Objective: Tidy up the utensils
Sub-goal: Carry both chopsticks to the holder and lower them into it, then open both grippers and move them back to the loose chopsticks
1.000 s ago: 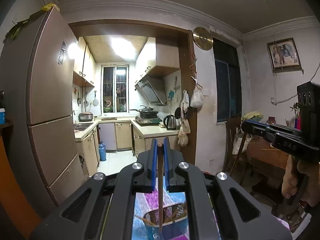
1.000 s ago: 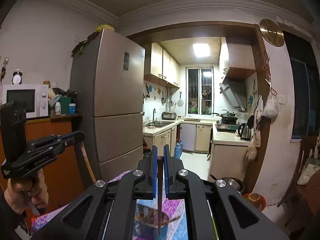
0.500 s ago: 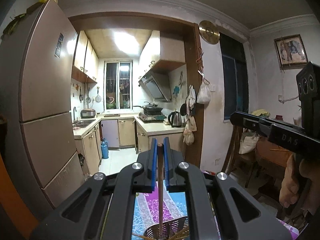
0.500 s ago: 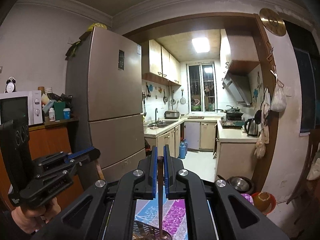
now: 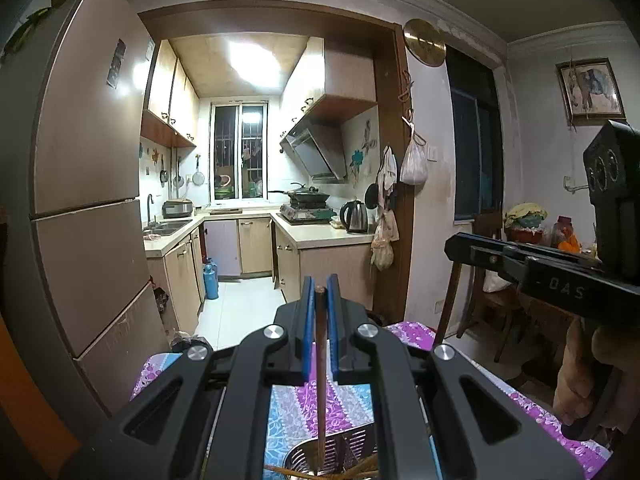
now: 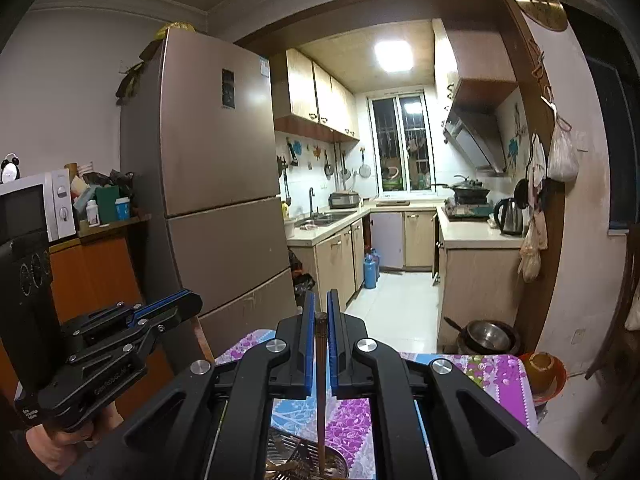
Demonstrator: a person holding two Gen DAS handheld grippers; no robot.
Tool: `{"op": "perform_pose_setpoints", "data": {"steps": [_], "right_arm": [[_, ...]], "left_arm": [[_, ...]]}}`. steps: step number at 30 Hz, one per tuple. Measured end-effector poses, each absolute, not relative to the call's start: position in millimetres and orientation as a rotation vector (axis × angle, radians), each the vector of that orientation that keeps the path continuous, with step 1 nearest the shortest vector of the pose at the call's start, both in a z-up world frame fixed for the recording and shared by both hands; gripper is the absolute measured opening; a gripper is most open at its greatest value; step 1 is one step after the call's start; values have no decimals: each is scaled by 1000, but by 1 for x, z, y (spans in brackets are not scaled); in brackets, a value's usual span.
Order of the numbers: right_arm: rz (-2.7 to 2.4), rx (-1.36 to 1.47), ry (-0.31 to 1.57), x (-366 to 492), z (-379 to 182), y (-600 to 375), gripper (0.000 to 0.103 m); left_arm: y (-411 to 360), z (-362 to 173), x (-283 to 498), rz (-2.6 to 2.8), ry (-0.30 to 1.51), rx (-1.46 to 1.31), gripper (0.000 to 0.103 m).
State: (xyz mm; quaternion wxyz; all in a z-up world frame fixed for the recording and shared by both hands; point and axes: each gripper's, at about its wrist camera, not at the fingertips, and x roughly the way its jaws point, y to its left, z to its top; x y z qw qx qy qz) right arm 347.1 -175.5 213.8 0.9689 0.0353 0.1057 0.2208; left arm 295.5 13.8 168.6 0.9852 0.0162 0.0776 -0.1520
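My left gripper is shut on a brown wooden chopstick that hangs straight down, its lower tip inside a perforated metal utensil holder holding several other chopsticks. My right gripper is shut on a second brown chopstick, also upright, its tip down in the same metal holder. Each gripper shows in the other's view: the right one at the right of the left wrist view, the left one at the left of the right wrist view. The holder's bottom is hidden.
The holder stands on a table with a purple and blue floral cloth. A tall fridge stands left, a wooden cabinet with a microwave beside it. A wooden chair and the kitchen doorway lie beyond.
Both grippers have tilted and risen a little, so the holder sits lower in view. Each still grips its chopstick upright over the holder.
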Motion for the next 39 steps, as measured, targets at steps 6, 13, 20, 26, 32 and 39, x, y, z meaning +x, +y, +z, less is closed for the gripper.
{"op": "perform_pose_setpoints", "data": {"steps": [6, 13, 20, 26, 32, 39], "right_arm": [[445, 81, 227, 352, 207, -177, 7], [449, 77, 231, 353, 204, -176, 7], [447, 77, 235, 353, 203, -174, 7], [452, 80, 233, 353, 202, -173, 18], [441, 95, 215, 351, 204, -179, 20], [427, 102, 199, 340, 209, -191, 20]], "left_arm": [[17, 164, 301, -301, 169, 28, 5], [16, 162, 306, -301, 178, 31, 5], [17, 165, 308, -299, 174, 25, 5], [17, 163, 308, -289, 173, 26, 14], [22, 162, 308, -277, 165, 15, 30], [22, 163, 302, -281, 162, 15, 30]]}}
